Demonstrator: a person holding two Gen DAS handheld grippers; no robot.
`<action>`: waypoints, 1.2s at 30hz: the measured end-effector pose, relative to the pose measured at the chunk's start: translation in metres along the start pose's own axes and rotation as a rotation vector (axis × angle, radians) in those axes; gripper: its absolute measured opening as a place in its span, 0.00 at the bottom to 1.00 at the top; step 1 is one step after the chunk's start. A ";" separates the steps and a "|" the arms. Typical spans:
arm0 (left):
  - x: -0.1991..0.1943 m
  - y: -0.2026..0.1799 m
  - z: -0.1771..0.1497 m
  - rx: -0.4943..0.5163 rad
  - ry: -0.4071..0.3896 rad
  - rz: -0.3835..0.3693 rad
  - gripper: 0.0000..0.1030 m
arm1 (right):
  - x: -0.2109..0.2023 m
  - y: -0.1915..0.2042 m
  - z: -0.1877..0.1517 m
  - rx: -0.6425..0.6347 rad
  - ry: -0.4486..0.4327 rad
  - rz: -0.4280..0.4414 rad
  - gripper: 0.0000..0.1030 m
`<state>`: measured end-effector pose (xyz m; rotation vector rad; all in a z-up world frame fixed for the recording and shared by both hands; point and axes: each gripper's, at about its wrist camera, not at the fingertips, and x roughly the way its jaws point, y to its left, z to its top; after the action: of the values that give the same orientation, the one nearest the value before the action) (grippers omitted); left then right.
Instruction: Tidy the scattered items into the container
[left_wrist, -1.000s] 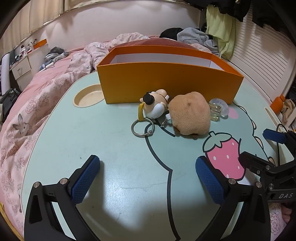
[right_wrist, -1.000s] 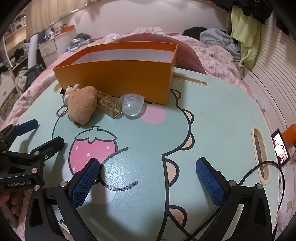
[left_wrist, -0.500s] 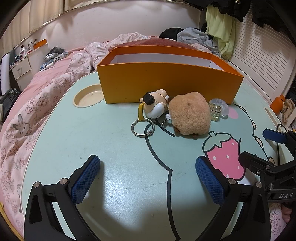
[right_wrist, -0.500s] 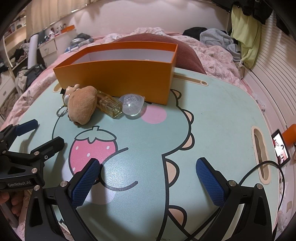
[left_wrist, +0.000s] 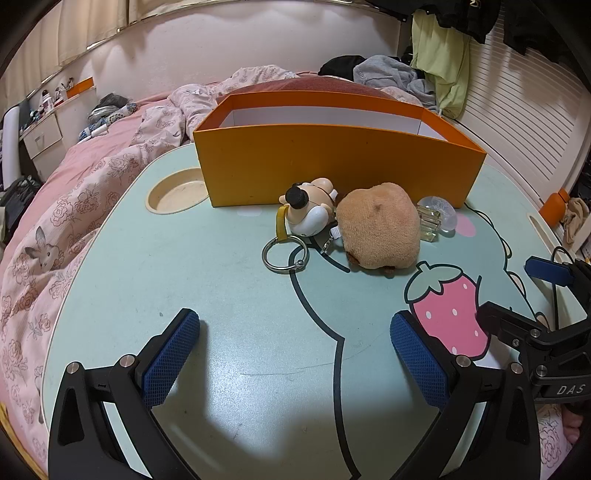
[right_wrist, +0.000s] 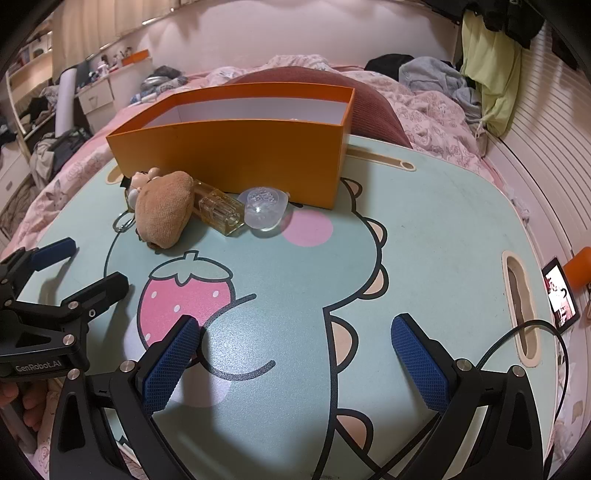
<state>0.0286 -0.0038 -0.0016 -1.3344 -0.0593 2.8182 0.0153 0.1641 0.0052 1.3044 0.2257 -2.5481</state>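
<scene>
Both grippers are held low over the near part of the table (left_wrist: 184, 277), nothing gripped. Left gripper (left_wrist: 295, 328) is spread wide, blue pads (left_wrist: 171, 360) well apart, nothing between them. Right gripper (right_wrist: 295, 332) is likewise spread wide and empty; it is seen at the right edge of the left wrist view, and the left one at the left edge of the right wrist view.

Orange box (left_wrist: 332, 166) is set at the far side of the table, open on top, white inside; its contents cannot be made out. The scattered items are bunched against its front wall, all outside it: a small figure keychain (left_wrist: 308, 212) lying on its side, with a yellow strap and a metal ring (left_wrist: 284, 254) flat on the table; a brown plush toy (left_wrist: 380, 230) just right of it, touching or nearly so; a small glass bottle (right_wrist: 219, 212) lying down beside the plush; a clear round case (right_wrist: 264, 208) next to the bottle, close to the box wall.

A round cup recess (left_wrist: 177, 194) is seen left of the box. A strawberry print (right_wrist: 186, 291) lies between the items and the grippers. Pink bedding (left_wrist: 55, 229) surrounds the table.
</scene>
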 end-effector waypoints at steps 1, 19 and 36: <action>0.000 0.000 0.000 0.000 0.000 0.000 1.00 | 0.000 0.000 0.000 0.000 0.000 0.000 1.00; 0.001 0.000 -0.001 -0.001 -0.002 0.000 1.00 | 0.000 -0.001 0.000 0.000 0.000 0.000 1.00; -0.001 -0.003 -0.002 -0.005 -0.004 -0.001 1.00 | -0.011 -0.017 0.009 0.096 -0.047 0.134 0.55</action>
<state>0.0305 -0.0003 -0.0020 -1.3289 -0.0667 2.8224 0.0088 0.1800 0.0197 1.2472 0.0063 -2.4998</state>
